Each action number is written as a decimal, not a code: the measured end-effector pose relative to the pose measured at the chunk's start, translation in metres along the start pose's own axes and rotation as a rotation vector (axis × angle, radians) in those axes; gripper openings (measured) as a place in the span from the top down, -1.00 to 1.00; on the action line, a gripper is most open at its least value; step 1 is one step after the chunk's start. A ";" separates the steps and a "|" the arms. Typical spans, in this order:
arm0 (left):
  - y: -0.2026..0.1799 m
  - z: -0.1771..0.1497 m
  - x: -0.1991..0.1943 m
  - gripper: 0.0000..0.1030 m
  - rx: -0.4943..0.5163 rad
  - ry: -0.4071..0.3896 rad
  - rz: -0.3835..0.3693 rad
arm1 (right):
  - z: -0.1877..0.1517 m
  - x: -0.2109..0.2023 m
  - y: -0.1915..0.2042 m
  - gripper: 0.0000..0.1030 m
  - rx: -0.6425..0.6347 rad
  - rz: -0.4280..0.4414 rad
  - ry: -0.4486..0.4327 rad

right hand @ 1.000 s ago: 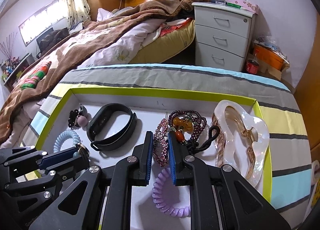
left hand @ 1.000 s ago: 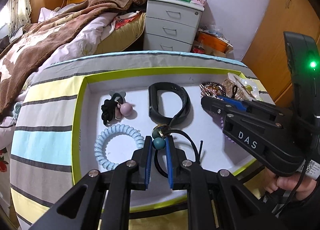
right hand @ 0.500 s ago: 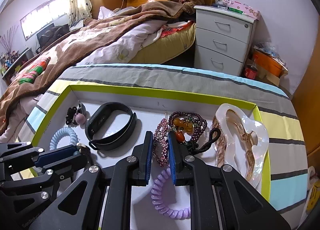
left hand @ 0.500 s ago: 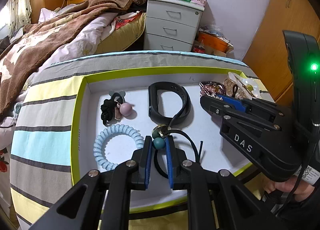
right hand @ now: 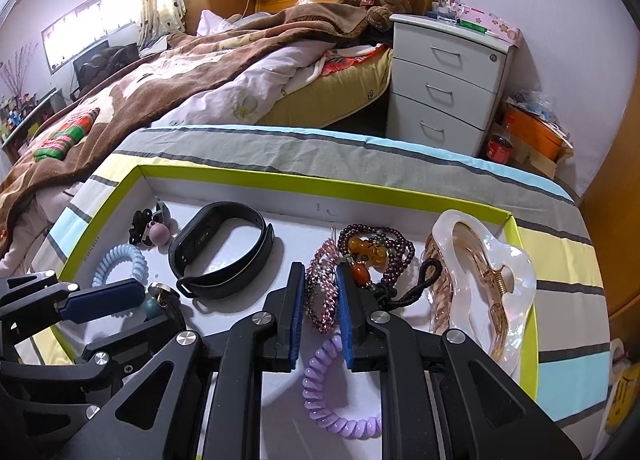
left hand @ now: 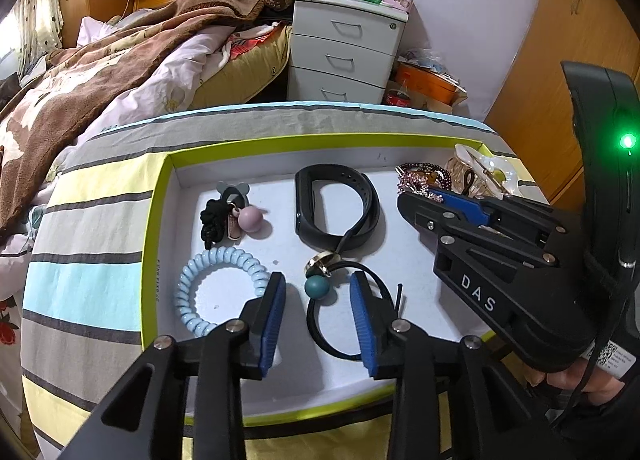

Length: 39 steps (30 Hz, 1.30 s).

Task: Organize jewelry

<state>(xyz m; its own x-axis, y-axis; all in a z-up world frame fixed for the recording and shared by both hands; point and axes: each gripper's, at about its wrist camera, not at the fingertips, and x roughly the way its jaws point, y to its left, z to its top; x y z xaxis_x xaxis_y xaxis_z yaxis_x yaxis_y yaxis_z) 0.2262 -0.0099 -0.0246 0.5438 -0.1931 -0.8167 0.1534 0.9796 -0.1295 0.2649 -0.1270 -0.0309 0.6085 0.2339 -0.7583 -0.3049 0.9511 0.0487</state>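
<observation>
A white tray with a lime-green rim (left hand: 280, 142) (right hand: 320, 184) holds the jewelry. My left gripper (left hand: 318, 288) is open, its jaws on either side of a black hair tie with a teal bead (left hand: 317, 287) that lies on the tray. My right gripper (right hand: 319, 292) is shut on a pink beaded bracelet (right hand: 320, 292); it also shows in the left wrist view (left hand: 440, 200). A purple spiral hair tie (right hand: 332, 400) lies under the right gripper.
In the tray lie a light-blue spiral hair tie (left hand: 216, 292), a black hair tie with a pink ball (left hand: 236, 218), a black wristband (left hand: 336, 208), a dark-red bead string (right hand: 376, 248) and a pearly claw clip (right hand: 480, 284). The tray rests on striped bedding (left hand: 88, 244).
My left gripper has opened and let go of the teal-bead hair tie, which now lies on the tray. The right gripper stays shut on the pink bracelet.
</observation>
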 end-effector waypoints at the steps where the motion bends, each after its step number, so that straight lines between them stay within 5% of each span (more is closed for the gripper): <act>1: 0.000 0.000 0.000 0.27 -0.001 0.000 0.000 | 0.000 0.000 0.000 0.60 -0.001 0.002 -0.001; 17: -0.004 -0.001 -0.005 0.02 0.006 -0.002 -0.002 | 0.002 -0.010 0.001 0.43 -0.014 -0.001 -0.038; 20: -0.005 -0.001 -0.006 -0.03 0.006 -0.002 -0.005 | 0.002 -0.013 0.001 0.11 -0.014 -0.009 -0.045; 39: -0.006 -0.005 -0.036 -0.11 -0.002 -0.049 0.034 | 0.001 -0.061 -0.003 0.10 0.026 -0.048 -0.109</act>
<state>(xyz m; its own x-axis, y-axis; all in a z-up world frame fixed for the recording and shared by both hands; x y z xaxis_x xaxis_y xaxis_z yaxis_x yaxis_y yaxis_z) 0.2014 -0.0087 0.0033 0.5888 -0.1621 -0.7919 0.1325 0.9858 -0.1033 0.2298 -0.1443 0.0155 0.6984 0.2071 -0.6851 -0.2553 0.9663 0.0319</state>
